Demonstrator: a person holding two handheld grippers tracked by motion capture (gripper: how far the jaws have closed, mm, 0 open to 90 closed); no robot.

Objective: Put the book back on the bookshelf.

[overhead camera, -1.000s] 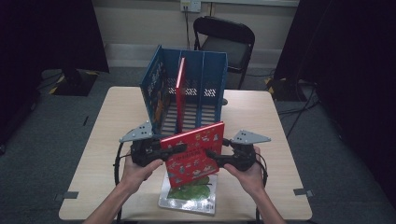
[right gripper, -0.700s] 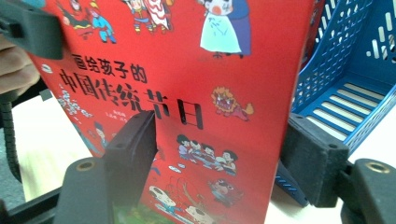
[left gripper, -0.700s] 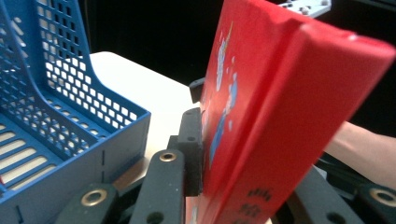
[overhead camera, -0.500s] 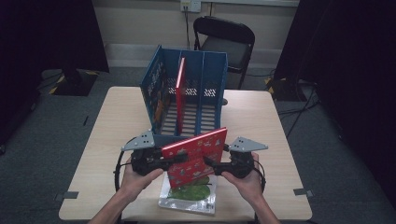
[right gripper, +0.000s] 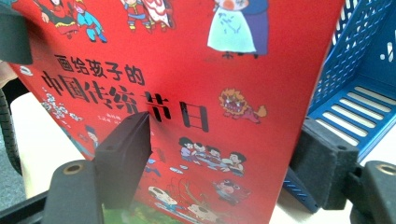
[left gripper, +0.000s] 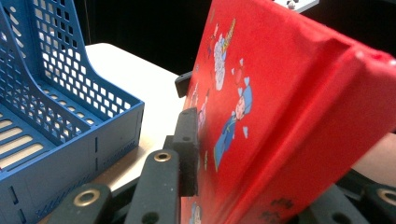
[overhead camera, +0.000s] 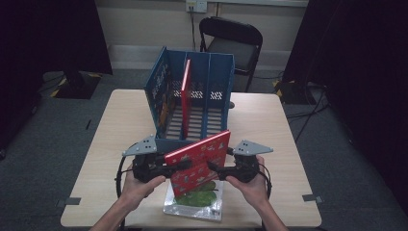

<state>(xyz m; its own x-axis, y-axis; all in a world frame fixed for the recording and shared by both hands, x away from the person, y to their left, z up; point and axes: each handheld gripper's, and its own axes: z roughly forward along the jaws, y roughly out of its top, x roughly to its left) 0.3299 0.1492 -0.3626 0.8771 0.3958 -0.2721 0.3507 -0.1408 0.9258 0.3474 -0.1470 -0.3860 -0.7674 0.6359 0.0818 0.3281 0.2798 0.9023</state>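
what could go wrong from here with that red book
The red book hangs tilted between the left gripper and right gripper. The right jaws look loose around it, so it may slip onto the green book. Swung forward, it could catch the blue file rack front wall.

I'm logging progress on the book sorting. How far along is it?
Done: one red book stands upright in the blue rack. In hand: a second red picture book, tilted on edge between the left gripper and right gripper. Left: slotting it in, then the green book lying flat on the table.
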